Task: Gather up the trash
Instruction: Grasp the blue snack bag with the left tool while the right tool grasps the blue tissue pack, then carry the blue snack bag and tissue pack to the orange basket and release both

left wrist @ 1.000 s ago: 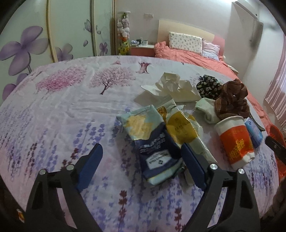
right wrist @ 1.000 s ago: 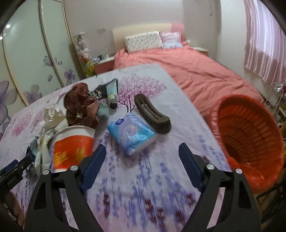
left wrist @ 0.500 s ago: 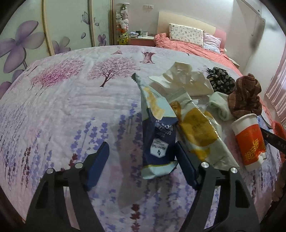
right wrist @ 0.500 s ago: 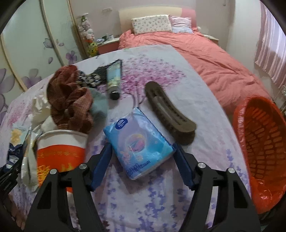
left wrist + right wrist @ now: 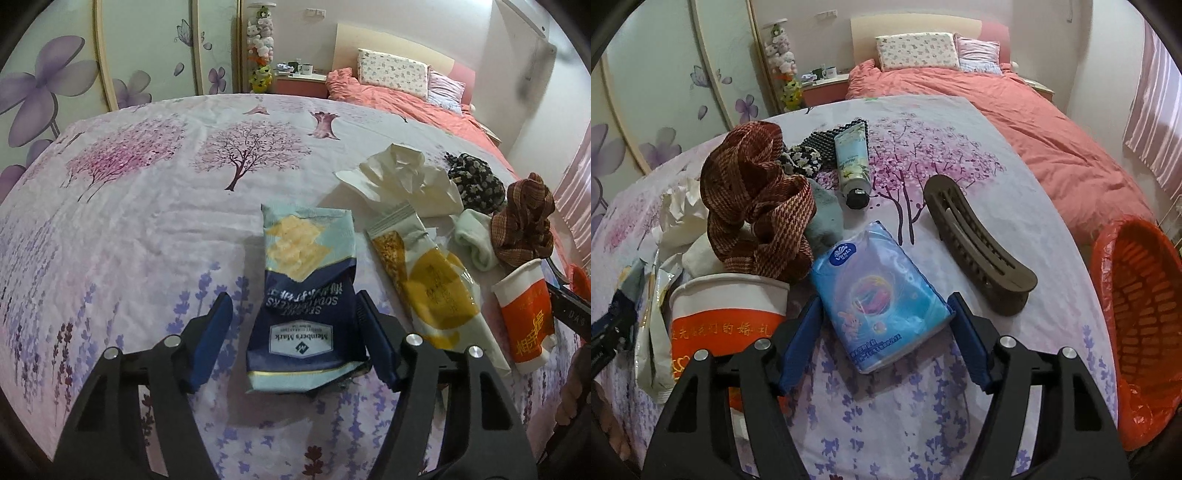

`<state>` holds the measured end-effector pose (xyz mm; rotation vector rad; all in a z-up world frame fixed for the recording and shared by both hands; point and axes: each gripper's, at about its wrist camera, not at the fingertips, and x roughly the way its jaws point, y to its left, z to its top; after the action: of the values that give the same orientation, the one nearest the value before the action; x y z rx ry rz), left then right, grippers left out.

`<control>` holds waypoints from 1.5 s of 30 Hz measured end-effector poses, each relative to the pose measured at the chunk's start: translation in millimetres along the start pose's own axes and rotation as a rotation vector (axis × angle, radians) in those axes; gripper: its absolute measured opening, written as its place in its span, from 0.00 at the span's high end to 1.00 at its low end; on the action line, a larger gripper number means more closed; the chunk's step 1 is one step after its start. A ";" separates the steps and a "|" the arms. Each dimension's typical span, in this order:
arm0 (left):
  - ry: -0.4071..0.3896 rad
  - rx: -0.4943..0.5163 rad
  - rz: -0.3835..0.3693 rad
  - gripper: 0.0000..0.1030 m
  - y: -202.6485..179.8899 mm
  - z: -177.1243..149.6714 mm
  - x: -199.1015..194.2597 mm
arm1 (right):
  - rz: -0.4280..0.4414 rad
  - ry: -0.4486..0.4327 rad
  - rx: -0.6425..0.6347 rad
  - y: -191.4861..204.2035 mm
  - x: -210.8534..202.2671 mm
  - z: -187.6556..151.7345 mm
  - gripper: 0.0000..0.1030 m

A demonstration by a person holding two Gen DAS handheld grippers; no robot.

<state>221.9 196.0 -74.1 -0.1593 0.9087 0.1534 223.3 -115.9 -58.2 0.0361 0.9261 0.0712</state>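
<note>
- On the flowered sheet (image 5: pixel 147 221), our left gripper (image 5: pixel 295 343) stands wide open around the cracker bag (image 5: pixel 306 295); its right finger touches the bag's edge, its left finger is apart from it.
- Beside that bag lies a yellow wrapper (image 5: pixel 428 284), then a paper cup (image 5: pixel 524 314) on its side, with crumpled tissue (image 5: pixel 402 177) behind them.
- Past the tissue we see a dark floral cloth (image 5: pixel 474 182), a pale sock (image 5: pixel 474 242) and a brown scrunchie (image 5: pixel 524 221), crowded together.
- Our right gripper (image 5: pixel 886 339) is also wide open, its fingers either side of the near end of the tissue pack (image 5: pixel 879 291); we cannot tell whether they touch it.
- Around the pack: the cup just to the left, a brown hair clip (image 5: pixel 979 247) to the right, a cream tube (image 5: pixel 851 162) behind.
- An orange bin (image 5: pixel 1137 325) lined with a red bag stands off the sheet's right edge, partly cut off by the frame.
- Print on the cup and wrapper is too small for us to read.
</note>
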 end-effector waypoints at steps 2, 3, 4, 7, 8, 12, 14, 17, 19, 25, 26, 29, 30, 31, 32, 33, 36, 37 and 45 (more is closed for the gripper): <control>0.003 0.003 -0.008 0.48 1.0 1.6 1.0 | -0.007 -0.005 -0.011 1.4 0.5 0.1 0.35; 0.003 0.006 -0.015 0.49 1.2 1.9 0.9 | -0.005 -0.006 -0.010 0.5 -0.3 -0.7 0.36; 0.004 0.005 -0.023 0.50 2.2 2.3 1.1 | 0.001 -0.008 -0.005 -0.7 -1.6 -1.0 0.37; -0.005 0.008 -0.036 0.56 1.3 2.1 -2.1 | 0.021 -0.010 0.010 -4.1 -6.4 -3.1 0.39; -0.007 0.011 -0.039 0.58 1.2 2.0 -2.9 | 0.021 -0.013 0.012 -4.4 -7.7 -4.4 0.39; -0.013 0.021 -0.048 0.64 -1.8 0.8 -6.1 | 0.023 -0.019 0.020 -7.5 -12.2 -10.4 0.40; -0.013 0.025 -0.048 0.65 -3.2 -0.6 -7.1 | 0.022 -0.022 0.030 -9.9 -14.9 -12.8 0.40; -0.010 0.026 -0.044 0.65 -5.2 -1.2 -8.4 | 0.021 -0.025 0.049 -13.3 -17.1 -13.9 0.40; -0.007 0.019 -0.055 0.66 -5.5 -0.9 -10.9 | 0.025 -0.030 0.062 -16.5 -19.7 -14.3 0.40; -0.037 0.023 -0.060 0.66 -9.8 2.2 -28.8 | 0.041 -0.062 0.093 -24.3 -32.5 -16.7 0.40; -0.042 0.022 -0.061 0.65 -10.3 2.9 -31.4 | 0.043 -0.072 0.099 -25.8 -36.2 -17.0 0.40; -0.060 0.024 -0.070 0.65 -15.0 4.4 -43.2 | 0.050 -0.097 0.114 -33.0 -45.8 -18.0 0.40; -0.069 0.028 -0.075 0.65 -18.3 4.9 -48.6 | 0.051 -0.105 0.117 -33.7 -48.3 -18.4 0.40; -0.076 0.033 -0.080 0.65 -21.4 5.6 -52.8 | 0.052 -0.114 0.120 -35.1 -51.5 -19.6 0.40; -0.081 0.037 -0.085 0.65 -24.3 6.0 -55.7 | 0.052 -0.131 0.125 -37.3 -57.2 -20.8 0.40; -0.088 0.041 -0.090 0.65 -27.5 6.2 -59.1 | 0.053 -0.140 0.127 -41.7 -61.0 -21.2 0.40; -0.104 0.057 -0.118 0.65 -40.4 6.0 -70.0 | 0.048 -0.182 0.143 -50.7 -75.7 -25.9 0.40; -0.110 0.064 -0.131 0.65 -46.5 5.4 -74.3 | 0.043 -0.201 0.154 -54.7 -81.4 -28.6 0.40; -0.145 0.119 -0.242 0.65 -102.4 1.0 -102.6 | -0.029 -0.321 0.223 -84.3 -123.7 -41.9 0.40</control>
<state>180.9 89.5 15.3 -0.1441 0.7449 -0.1131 119.6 -209.5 10.1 0.2348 0.6096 -0.0645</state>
